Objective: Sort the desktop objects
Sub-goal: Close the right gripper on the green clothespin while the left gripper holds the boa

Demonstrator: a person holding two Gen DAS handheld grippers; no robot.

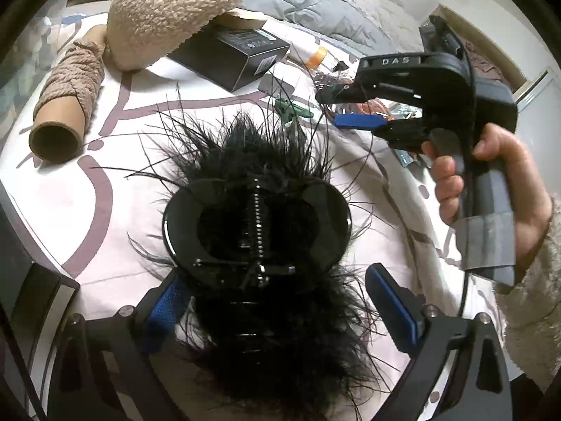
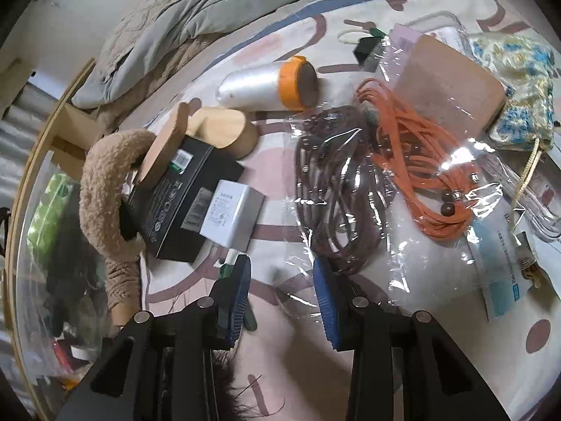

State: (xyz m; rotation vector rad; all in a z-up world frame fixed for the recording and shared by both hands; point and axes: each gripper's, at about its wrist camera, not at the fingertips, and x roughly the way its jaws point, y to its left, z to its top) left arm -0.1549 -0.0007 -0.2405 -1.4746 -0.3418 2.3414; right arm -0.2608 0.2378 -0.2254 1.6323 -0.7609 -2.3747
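A black feathered hair claw [image 1: 257, 224] lies on the pale patterned sheet [image 1: 70, 210] between the fingers of my left gripper [image 1: 280, 310]. Its jaws stand wide; the left blue pad [image 1: 164, 312] brushes the feathers and the right pad [image 1: 396, 308] stands apart. My right gripper [image 1: 338, 108], held by a hand [image 1: 491, 182], hovers over the clutter at upper right. In the right wrist view my right gripper [image 2: 282, 301] is narrowly open above the sheet and the corner of a clear bag [image 2: 305, 280] of brown cords [image 2: 336, 189]. A green clip [image 2: 250, 319] lies beside its left finger.
A black box [image 2: 175, 207], white adapter [image 2: 231, 214], orange-capped spool [image 2: 266, 84], wooden piece [image 2: 224, 129], orange cords [image 2: 413, 161] in plastic and a floral pouch [image 2: 519, 87] crowd the bed. A fluffy beige item [image 1: 168, 10] and a knit-wrapped tube [image 1: 66, 105] lie far left.
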